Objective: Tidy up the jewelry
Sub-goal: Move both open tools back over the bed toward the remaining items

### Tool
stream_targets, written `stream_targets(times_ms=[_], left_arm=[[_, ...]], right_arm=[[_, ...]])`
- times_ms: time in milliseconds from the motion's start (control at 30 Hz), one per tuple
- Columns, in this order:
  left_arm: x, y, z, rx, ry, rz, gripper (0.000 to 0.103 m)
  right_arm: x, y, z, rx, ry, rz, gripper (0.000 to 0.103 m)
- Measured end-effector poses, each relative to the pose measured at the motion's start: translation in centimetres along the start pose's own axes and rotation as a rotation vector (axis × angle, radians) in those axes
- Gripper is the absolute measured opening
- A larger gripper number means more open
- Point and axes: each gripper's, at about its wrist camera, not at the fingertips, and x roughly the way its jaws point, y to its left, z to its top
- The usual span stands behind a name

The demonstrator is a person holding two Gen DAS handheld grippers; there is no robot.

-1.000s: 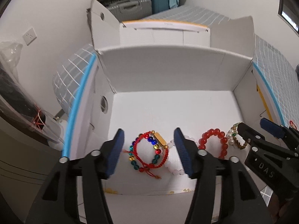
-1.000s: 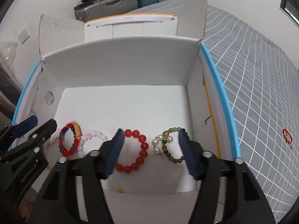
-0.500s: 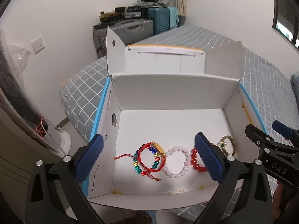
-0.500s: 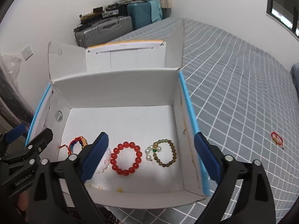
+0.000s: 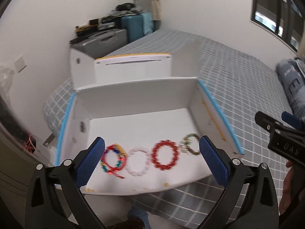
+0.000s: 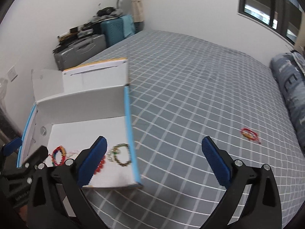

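An open white cardboard box (image 5: 133,97) sits on the bed's left end. Inside lie a red-and-multicolour bracelet (image 5: 113,159), a pale pink bead bracelet (image 5: 137,161), a red bead bracelet (image 5: 165,155) and a green-brown bead bracelet (image 5: 191,146), in a row. My left gripper (image 5: 151,161) is open and empty, held above the box's front. My right gripper (image 6: 155,161) is open and empty over the bed, right of the box (image 6: 80,99). A loose red bracelet (image 6: 249,133) lies on the bedspread far right.
The grey checked bedspread (image 6: 190,95) stretches right to a blue pillow (image 6: 291,87). Suitcases (image 6: 82,45) and clutter stand against the back wall. The right gripper's body (image 5: 282,139) shows at the left wrist view's right edge.
Both grippers have risen and pulled back from the box and opened wide. The right gripper has swung right over the bedspread, bringing the loose red bracelet closer to centre.
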Motion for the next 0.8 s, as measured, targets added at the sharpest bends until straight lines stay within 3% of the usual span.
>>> stream_targets(times_ms=[500,800], left_arm=[[0.7,-14.8,-3.1,0.2,0.061,-0.164,0.097],[2.1,-21.9,-7.0,0.28,0.138,-0.244,0.097]], right_arm=[[1.7,-13.7,-1.2,0.158,0.071,-0.108,0.096],[4.3,-20.8,-1.7,0.161,0.103,-0.185,0.096]])
